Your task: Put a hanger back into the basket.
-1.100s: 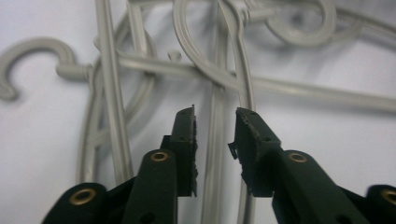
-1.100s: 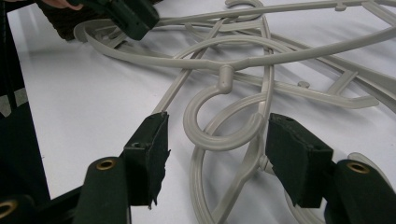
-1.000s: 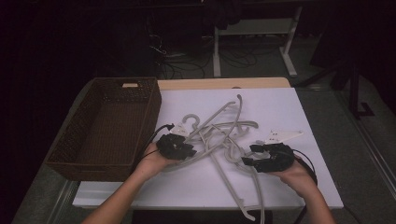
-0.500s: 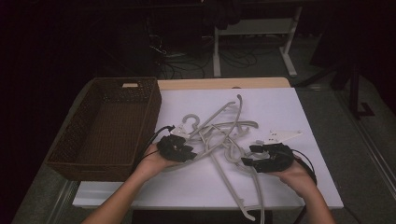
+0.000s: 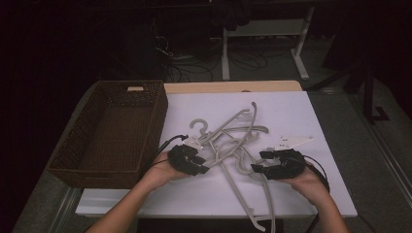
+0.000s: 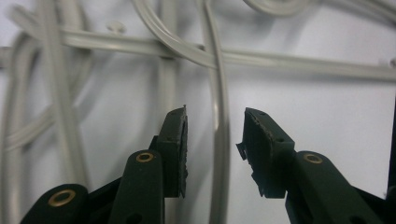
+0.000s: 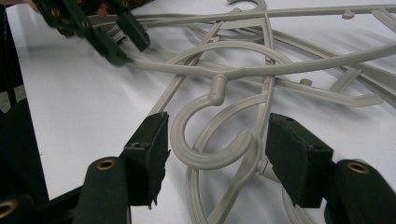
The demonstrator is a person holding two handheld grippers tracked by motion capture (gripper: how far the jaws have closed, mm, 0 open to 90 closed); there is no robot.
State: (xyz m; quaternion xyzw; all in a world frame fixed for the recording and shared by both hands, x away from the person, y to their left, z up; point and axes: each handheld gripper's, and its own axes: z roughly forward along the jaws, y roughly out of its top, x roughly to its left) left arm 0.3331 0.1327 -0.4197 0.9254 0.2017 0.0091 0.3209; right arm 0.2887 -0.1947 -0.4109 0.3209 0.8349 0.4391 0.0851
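1. My left tool (image 5: 201, 165) has just been opening, its jaws spread around a hanger rod (image 6: 219, 116).
2. My right tool (image 5: 257, 162) stands spread around a hanger hook (image 7: 210, 144).
3. The hangers (image 5: 233, 136) lie tangled on the desk (image 5: 291, 111).

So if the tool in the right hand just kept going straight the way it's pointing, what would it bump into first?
Most likely the curled hook of a grey plastic hanger: it lies right between the right tool's open jaws, untouched. Beyond it comes the tangle of hangers on the white table; depth is hard to judge.
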